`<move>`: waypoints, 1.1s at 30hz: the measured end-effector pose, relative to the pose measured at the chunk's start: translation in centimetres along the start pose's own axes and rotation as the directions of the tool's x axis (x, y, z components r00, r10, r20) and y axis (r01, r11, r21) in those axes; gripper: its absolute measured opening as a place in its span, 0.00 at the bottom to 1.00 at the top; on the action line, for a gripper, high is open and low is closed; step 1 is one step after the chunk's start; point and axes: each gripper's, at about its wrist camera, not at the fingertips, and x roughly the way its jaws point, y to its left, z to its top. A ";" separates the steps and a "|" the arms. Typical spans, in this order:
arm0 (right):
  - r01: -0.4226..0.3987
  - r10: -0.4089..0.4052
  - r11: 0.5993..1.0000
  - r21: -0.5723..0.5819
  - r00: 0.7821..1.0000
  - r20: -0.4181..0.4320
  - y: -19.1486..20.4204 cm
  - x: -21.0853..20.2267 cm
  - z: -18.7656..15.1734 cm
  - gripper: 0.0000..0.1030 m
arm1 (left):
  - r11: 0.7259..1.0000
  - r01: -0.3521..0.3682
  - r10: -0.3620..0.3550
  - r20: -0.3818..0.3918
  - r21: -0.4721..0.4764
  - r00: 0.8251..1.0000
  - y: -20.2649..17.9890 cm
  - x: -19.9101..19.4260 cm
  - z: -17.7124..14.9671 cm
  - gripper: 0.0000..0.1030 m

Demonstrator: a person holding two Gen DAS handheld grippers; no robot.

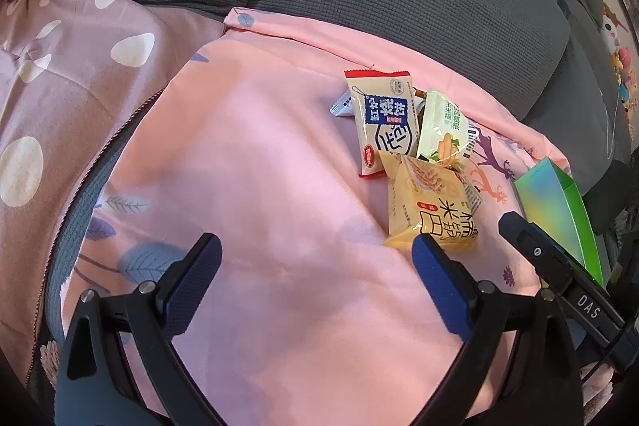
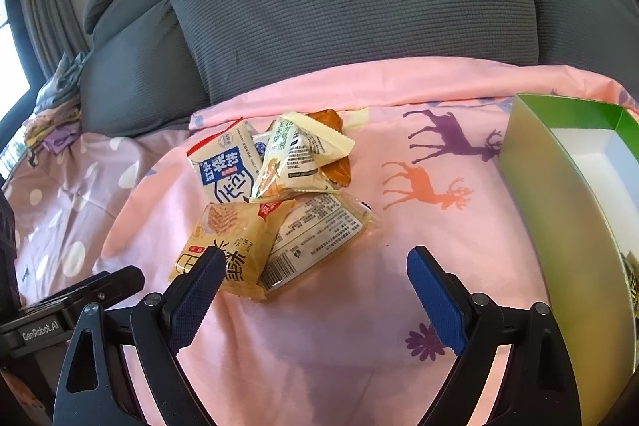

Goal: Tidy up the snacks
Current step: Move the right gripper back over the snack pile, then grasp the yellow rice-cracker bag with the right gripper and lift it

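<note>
snack pile (image 2: 275, 202) beyond open right gripper (image 2: 315, 266), nothing between jaws

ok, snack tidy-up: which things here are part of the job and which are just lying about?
Job:
- snack packet pile
- yellow rice-cracker packet
- blue-and-white packet
- open green box, nothing visible inside
- left gripper and right gripper, both open, holding nothing

Lying about:
- pink deer-print sheet
- grey cushions
- folded cloth pile

green box (image 2: 559, 194) cut by frame edge, orange packet (image 2: 339, 170) mostly buried
</note>
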 end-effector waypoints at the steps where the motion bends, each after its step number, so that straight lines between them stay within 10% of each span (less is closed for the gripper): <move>1: -0.006 0.006 1.000 0.005 1.000 -0.003 0.0 0.0 0.0 0.89 | 1.000 0.002 -0.002 -0.004 0.005 1.000 -0.1 0.0 0.0 0.93; 33: -0.010 0.014 0.998 0.054 0.997 -0.076 -0.5 0.7 -0.1 0.89 | 1.000 -0.016 0.015 -0.045 -0.022 0.999 0.8 0.4 0.0 0.86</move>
